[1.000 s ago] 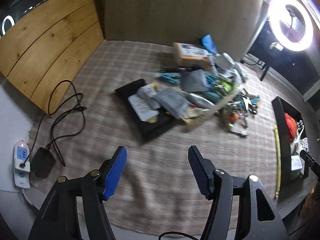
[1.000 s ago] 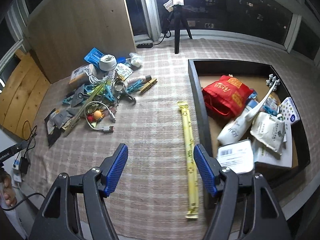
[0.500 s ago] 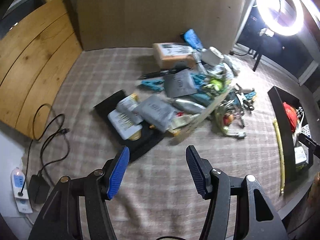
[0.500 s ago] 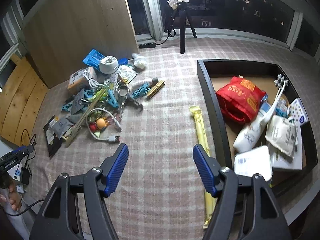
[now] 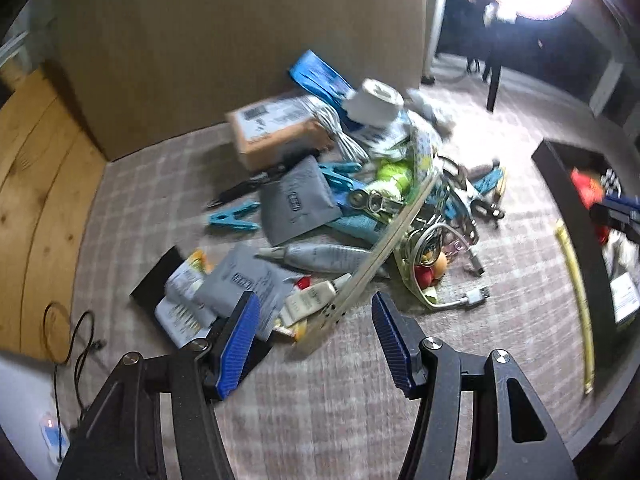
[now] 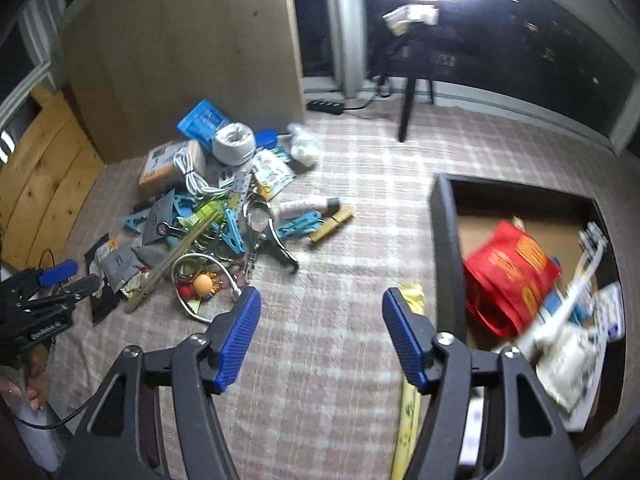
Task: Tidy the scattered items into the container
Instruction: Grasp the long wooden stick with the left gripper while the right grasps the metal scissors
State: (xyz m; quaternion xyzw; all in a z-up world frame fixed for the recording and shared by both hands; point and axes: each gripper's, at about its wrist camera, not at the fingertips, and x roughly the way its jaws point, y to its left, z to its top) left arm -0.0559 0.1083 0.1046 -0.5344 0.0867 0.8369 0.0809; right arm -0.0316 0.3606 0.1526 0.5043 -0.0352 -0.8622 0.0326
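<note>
left gripper [image 5: 312, 340] nearer jumbled, multicoloured pile [image 5: 360, 200], fingers apart, empty

The black container [image 6: 442, 240] is cut off at the right edge, its contents [image 6: 560, 344] motion-blurred.

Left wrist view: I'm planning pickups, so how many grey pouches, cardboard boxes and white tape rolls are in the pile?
Grey pouches: 2
Cardboard box: 1
White tape roll: 1
Total: 4
</note>
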